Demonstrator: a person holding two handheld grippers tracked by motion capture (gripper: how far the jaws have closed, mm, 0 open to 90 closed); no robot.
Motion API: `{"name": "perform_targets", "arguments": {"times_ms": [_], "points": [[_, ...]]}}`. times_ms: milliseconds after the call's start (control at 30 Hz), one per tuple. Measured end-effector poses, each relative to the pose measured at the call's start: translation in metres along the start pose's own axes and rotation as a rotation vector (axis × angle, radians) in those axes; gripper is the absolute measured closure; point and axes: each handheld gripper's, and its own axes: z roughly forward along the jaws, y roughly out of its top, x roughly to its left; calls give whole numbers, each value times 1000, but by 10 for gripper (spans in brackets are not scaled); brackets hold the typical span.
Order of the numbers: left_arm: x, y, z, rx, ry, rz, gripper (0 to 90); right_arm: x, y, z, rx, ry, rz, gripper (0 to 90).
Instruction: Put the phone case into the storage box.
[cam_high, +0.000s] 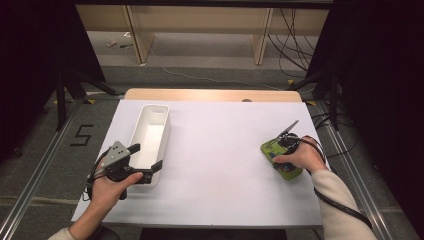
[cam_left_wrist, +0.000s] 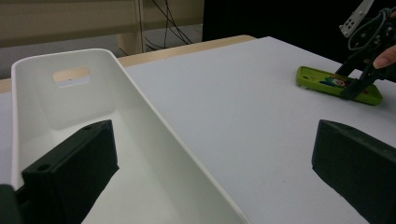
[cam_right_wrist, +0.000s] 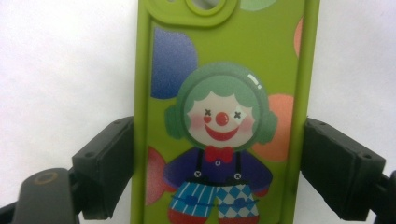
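Observation:
A green phone case (cam_high: 291, 173) printed with a clown (cam_right_wrist: 219, 116) lies flat on the white table at the right. My right gripper (cam_high: 283, 151) points down over it, and both jaws press against its long sides (cam_right_wrist: 219, 140); the case still rests on the table. From the left gripper view the case (cam_left_wrist: 327, 81) sits far off with that gripper (cam_left_wrist: 359, 79) on it. My left gripper (cam_high: 146, 156) is open at the near end of a white bin (cam_high: 150, 115). One jaw is inside the bin and the other is outside, so the gripper straddles the bin's right wall (cam_left_wrist: 140, 100).
The bin is long, empty and has a handle slot in its far end. The white table sheet (cam_high: 220, 150) lies bare between bin and case. Beyond the table are wooden desk legs, cables on the floor and dark stands on both sides.

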Motion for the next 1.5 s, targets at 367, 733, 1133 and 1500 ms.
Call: {"name": "perform_targets", "arguments": {"times_ms": [367, 733, 1133, 1500], "points": [[1, 0, 0, -1, 2, -1, 0, 4, 1, -14, -82, 7, 12, 167], [1, 0, 0, -2, 2, -1, 0, 10, 4, -26, -192, 23, 14, 168], [1, 0, -1, -6, 4, -4, 0, 7, 2, -31, -288, 1, 20, 167], [1, 0, -1, -5, 4, -2, 0, 9, -2, -33, -393, 4, -8, 167]]}}
